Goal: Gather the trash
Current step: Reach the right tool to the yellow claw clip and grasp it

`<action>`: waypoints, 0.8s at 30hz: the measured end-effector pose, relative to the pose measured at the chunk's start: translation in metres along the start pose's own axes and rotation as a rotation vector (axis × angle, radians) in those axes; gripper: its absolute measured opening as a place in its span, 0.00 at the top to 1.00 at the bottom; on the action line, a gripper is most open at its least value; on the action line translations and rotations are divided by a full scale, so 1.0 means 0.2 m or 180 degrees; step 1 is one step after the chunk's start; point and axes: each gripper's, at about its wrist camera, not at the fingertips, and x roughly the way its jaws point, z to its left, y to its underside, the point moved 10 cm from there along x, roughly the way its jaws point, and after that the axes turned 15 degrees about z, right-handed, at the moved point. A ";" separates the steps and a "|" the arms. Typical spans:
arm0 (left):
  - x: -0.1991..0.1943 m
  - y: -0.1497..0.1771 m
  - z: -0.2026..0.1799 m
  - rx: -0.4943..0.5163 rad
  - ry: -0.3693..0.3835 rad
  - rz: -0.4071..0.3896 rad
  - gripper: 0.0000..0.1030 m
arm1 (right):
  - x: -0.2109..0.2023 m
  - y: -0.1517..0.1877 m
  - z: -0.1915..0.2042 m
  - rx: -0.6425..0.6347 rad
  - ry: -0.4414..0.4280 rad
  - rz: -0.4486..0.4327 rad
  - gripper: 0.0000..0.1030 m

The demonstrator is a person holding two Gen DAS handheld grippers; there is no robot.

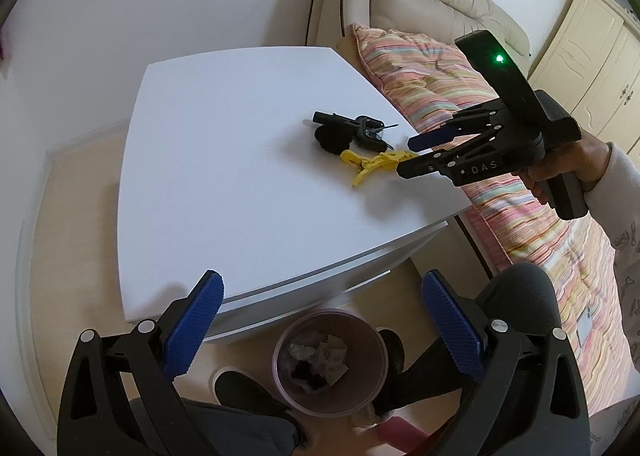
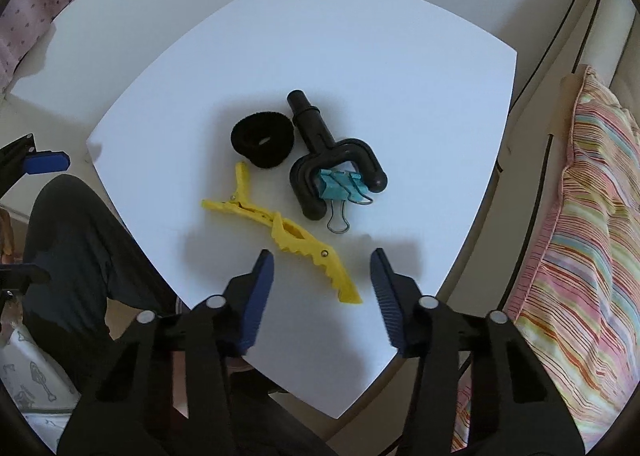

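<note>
The right gripper (image 2: 322,288) points steeply down over the near edge of the white tabletop (image 2: 360,55), its blue-padded jaws partly apart, narrower than the left's. The tip of a yellow hair clip (image 2: 280,230) lies between the pads, and neither pad seems to press on it (the right-wrist view shows a gap on each side). The clip stretches away toward 10 o'clock. Beyond it, at about 12 o'clock from the gripper, sits a black fuzzy ring (image 2: 262,145). Just beside that, toward 1 o'clock, is a black forked plastic piece (image 2: 336,159) with a teal binder clip (image 2: 340,185) resting inside its fork.

The left gripper (image 1: 322,320) hangs off the tabletop's near edge with its jaws wide and nothing between them. Below it, at 6 o'clock in the left-wrist view, a pinkish trash bin (image 1: 376,384) stands on the floor with crumpled paper (image 1: 320,356) inside. A striped quilt (image 1: 420,67) lies at 3 o'clock.
</note>
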 end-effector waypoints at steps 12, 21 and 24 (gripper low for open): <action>0.01 0.00 -0.01 0.0016 0.0011 0.0020 0.07 | 0.00 0.03 0.05 -0.0117 -0.0026 -0.0048 0.87; 0.00 0.00 -0.04 0.0051 0.0002 0.0003 0.07 | -0.07 0.04 0.09 -0.0167 -0.0050 -0.0191 0.90; 0.00 -0.01 -0.05 0.0076 0.0001 -0.0007 0.07 | -0.12 0.04 0.11 -0.0176 -0.0075 -0.0264 0.90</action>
